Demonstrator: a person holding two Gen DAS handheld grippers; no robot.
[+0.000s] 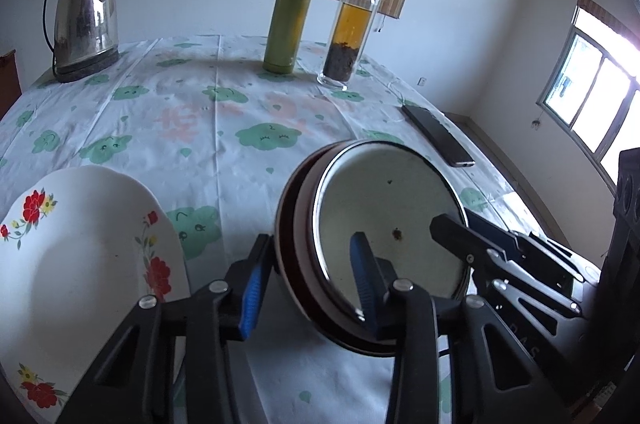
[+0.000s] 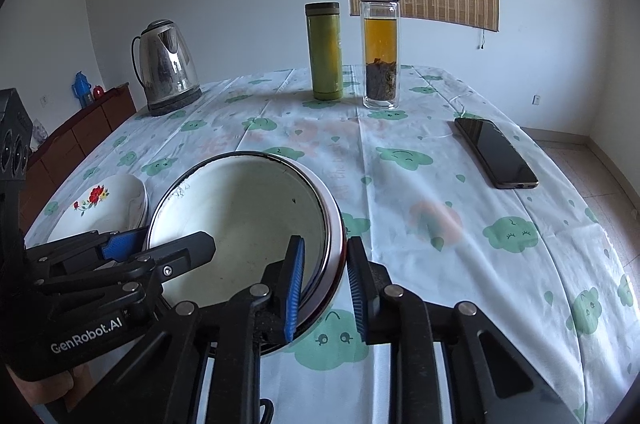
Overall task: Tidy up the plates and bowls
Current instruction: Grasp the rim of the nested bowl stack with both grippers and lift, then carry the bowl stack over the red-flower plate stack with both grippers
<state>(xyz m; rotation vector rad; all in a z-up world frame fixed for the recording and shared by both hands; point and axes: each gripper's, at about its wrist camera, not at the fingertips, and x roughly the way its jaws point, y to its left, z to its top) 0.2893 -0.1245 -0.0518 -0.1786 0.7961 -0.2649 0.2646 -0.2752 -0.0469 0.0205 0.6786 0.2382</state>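
A white enamel bowl with a dark red outside and a metal rim is held between both grippers above the table, tilted in the left wrist view. My left gripper straddles its left rim, one finger inside and one outside. My right gripper straddles its right rim the same way. It also shows in the left wrist view. A white plate with red flowers lies to the bowl's left. It also shows in the right wrist view.
A steel kettle stands at the far left of the clouded tablecloth. A green flask and a glass tea bottle stand at the back. A black phone lies at the right edge.
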